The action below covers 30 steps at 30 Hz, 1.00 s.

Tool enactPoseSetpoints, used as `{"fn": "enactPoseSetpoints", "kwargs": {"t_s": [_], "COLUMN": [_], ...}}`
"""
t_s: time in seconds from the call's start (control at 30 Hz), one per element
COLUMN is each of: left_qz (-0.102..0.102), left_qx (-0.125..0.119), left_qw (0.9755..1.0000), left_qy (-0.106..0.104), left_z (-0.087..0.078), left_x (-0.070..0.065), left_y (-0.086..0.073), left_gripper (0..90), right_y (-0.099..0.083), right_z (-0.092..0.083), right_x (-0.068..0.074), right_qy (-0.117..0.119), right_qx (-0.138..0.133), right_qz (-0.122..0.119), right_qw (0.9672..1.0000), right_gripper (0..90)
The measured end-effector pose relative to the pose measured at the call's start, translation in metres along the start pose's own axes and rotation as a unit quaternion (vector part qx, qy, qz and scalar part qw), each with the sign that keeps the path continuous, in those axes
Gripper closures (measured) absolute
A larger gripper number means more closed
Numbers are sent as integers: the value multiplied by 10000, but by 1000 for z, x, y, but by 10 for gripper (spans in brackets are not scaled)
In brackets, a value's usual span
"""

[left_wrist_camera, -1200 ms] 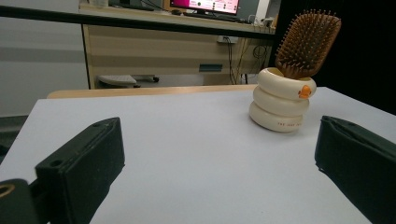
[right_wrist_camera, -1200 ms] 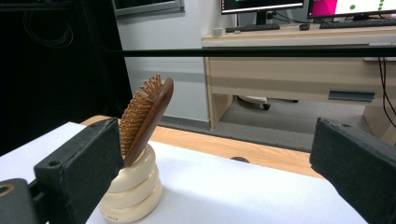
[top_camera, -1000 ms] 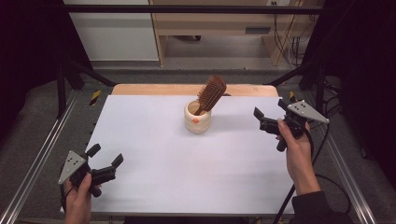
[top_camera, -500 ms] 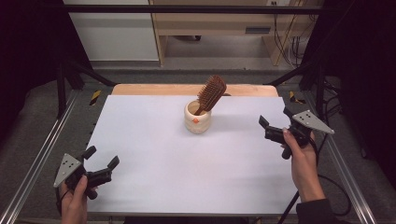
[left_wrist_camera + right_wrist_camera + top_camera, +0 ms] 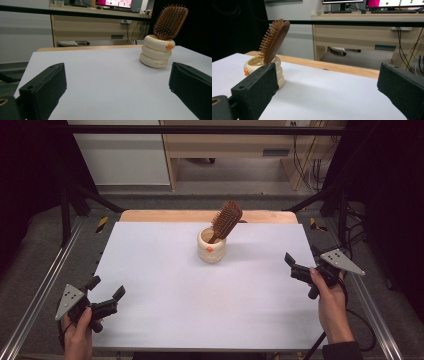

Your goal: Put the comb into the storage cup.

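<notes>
Left gripper: I read jaws wide, empty, 7 o'clock | right gripper: wide, empty, 4 o'clock | hairbrush tilted in cream holder, 12 o'clock.

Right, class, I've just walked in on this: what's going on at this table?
A person sits at a white table with a two-jaw gripper in each hand. The left gripper and right gripper are both open, empty and near the table's sides. Between them, toward the far edge, a wooden hairbrush stands tilted, handle down, in a cream ringed cup. Nothing is touching it.
</notes>
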<state>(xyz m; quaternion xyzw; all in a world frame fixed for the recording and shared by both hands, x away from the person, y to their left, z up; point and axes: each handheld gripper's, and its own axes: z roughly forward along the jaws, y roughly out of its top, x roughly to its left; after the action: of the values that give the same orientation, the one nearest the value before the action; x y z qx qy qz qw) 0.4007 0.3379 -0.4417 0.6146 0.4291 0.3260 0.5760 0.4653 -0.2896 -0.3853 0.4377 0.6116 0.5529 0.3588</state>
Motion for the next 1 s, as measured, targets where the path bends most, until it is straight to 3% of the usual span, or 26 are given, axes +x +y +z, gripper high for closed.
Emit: {"fn": "enactPoseSetpoints", "kwargs": {"t_s": [0.3, 1.0], "left_qz": [-7, -20], "left_qx": [3, -21], "left_qw": [10000, 10000], "left_qy": [-34, 6], "left_z": [0, -1], "left_x": [-1, 3], "left_y": [0, 0], "left_gripper": [14, 15], "right_y": [-21, -50], "right_z": [-7, -16], "right_x": [-7, -9], "right_qy": [-146, -147], "right_qx": [13, 187], "right_qz": [70, 155], "right_qw": [9999, 9996], "right_gripper": [31, 37]}}
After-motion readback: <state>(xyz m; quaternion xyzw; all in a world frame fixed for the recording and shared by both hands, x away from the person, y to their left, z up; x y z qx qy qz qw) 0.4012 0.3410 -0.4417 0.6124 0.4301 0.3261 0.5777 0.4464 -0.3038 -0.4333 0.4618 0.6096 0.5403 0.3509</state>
